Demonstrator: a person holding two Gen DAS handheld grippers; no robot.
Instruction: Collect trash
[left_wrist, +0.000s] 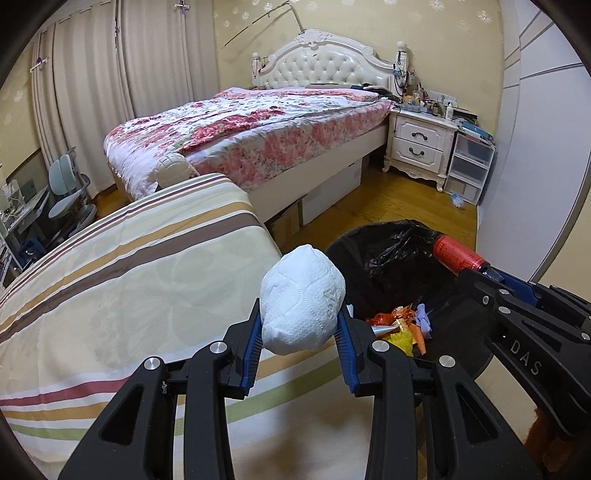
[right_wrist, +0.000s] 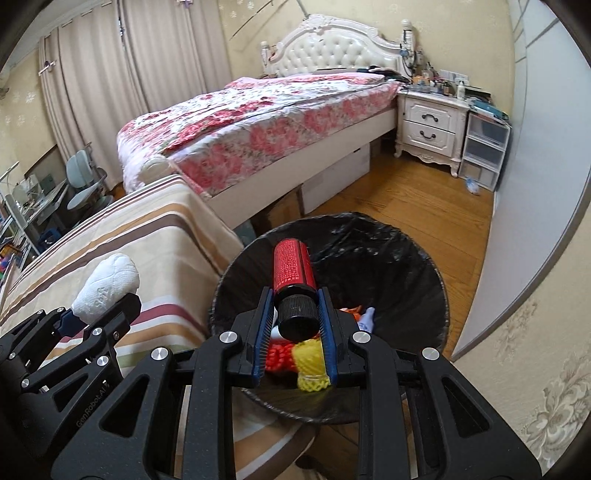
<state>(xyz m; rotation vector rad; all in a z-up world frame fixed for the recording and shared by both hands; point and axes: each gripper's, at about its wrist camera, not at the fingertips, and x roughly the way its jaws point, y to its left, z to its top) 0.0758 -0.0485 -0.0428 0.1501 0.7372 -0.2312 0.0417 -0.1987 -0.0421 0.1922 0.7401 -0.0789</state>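
My left gripper (left_wrist: 301, 325) is shut on a crumpled white tissue wad (left_wrist: 301, 301), held above the edge of the striped sheet, just left of the bin. My right gripper (right_wrist: 293, 314) is shut on a red bottle (right_wrist: 291, 266) with a black cap, held over the bin's opening. The bin (right_wrist: 388, 266) is round with a black liner and holds colourful trash: red, yellow and purple pieces (left_wrist: 402, 325). In the right wrist view the tissue wad (right_wrist: 105, 284) and the left gripper (right_wrist: 98, 308) show at the left. In the left wrist view the red bottle (left_wrist: 456, 254) shows at the right.
A striped beige sheet (left_wrist: 129, 295) covers a low surface left of the bin. A large bed with a floral quilt (left_wrist: 251, 136) stands behind. A white nightstand (left_wrist: 421, 144) and plastic drawers (left_wrist: 469, 166) stand far right. Wooden floor (right_wrist: 424, 199) lies beyond the bin. A grey wall panel is at right.
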